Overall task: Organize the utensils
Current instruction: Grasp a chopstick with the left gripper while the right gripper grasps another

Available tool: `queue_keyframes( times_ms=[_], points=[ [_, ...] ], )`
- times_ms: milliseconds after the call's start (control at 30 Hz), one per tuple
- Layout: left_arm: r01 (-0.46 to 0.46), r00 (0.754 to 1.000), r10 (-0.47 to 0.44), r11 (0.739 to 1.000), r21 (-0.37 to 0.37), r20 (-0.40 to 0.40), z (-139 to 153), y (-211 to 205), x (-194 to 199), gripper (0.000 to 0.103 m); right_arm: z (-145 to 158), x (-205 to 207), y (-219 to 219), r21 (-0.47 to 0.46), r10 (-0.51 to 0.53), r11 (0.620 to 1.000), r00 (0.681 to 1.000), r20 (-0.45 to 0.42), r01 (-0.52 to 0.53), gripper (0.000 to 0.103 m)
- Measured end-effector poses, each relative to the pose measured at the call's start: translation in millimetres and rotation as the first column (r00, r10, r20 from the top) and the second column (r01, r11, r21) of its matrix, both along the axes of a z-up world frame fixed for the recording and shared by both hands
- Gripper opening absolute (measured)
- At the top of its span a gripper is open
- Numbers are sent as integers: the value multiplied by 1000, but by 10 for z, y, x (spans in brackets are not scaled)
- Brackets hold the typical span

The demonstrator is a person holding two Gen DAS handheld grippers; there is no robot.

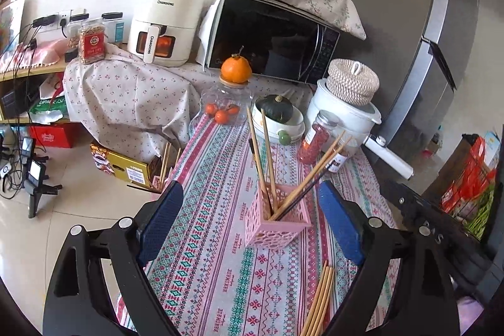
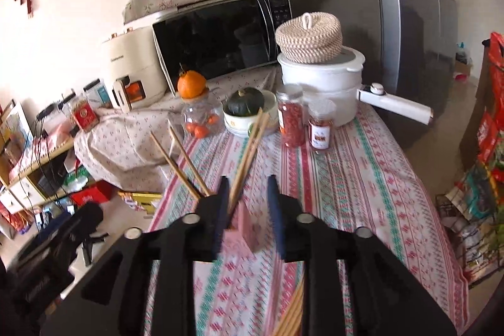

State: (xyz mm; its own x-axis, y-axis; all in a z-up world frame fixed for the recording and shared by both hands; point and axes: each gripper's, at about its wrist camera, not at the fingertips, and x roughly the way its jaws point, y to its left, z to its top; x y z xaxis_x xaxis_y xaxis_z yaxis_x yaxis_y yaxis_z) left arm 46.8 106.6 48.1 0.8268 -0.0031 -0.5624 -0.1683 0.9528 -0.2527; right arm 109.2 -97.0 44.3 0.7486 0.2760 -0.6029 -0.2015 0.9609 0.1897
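A pink perforated holder [image 1: 277, 225] stands on the patterned tablecloth [image 1: 214, 257] with several chopsticks [image 1: 267, 153] leaning out of it. My left gripper [image 1: 250, 188] is open wide, and the holder sits a little ahead between its blue pads [image 1: 160, 219], untouched. In the right wrist view the same holder [image 2: 249, 225] shows low between the fingers of my right gripper [image 2: 248, 178]. The jaws stand partly apart, with a bundle of chopsticks [image 2: 249, 153] rising through the gap close to the left pad. Loose chopsticks [image 1: 318, 301] lie on the cloth near me.
A second pink holder [image 1: 156, 188] with chopsticks stands at the table's left edge. Behind are a bowl holding a green squash [image 1: 277, 112], two red-filled jars [image 2: 289, 118], a glass jar topped by an orange [image 1: 236, 71], a white pot [image 2: 321, 84], a microwave [image 1: 271, 40] and a fridge [image 2: 409, 21].
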Motion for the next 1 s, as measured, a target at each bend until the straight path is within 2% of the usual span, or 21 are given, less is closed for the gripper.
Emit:
queue_keyframes(
  times_ms=[167, 300, 467, 533, 600, 700, 733, 900, 1000],
  points=[
    [14, 999, -12, 998, 65, -31, -139, -197, -24, 90, -171, -172, -219, -13, -21, 1000, 1000, -16, 21, 36],
    [36, 997, -30, 997, 75, -75, -293, -331, -44, 91, -360, -266, -400, -22, -41, 999, 998, -48, 40, 45],
    [79, 991, -65, 989, 123, -115, -442, -565, -58, 95, -552, -306, -622, -28, -75, 997, 993, -92, 73, 53],
    [90, 989, -72, 986, 140, -126, -494, -643, -71, 96, -633, -310, -742, -27, -98, 995, 989, -114, 95, 64],
    [97, 987, -77, 984, 147, -141, -548, -707, -78, 96, -705, -309, -860, -22, -122, 993, 983, -136, 120, 69],
    [114, 982, -86, 980, 166, -167, -632, -800, -69, 96, -820, -316, -1058, -3, -170, 985, 971, -170, 172, 89],
    [126, 979, -94, 976, 176, -181, -666, -841, -59, 96, -845, -327, -1109, 3, -185, 982, 967, -173, 188, 92],
    [194, 956, -141, 962, 193, -257, -836, -1025, 26, 96, -1005, -344, -1385, 3, -207, 977, 951, -229, 213, 93],
    [246, 926, -182, 955, 163, -330, -975, -1145, 134, 96, -1078, -369, -1534, 3, -217, 974, 940, -262, 226, 94]
  ],
)
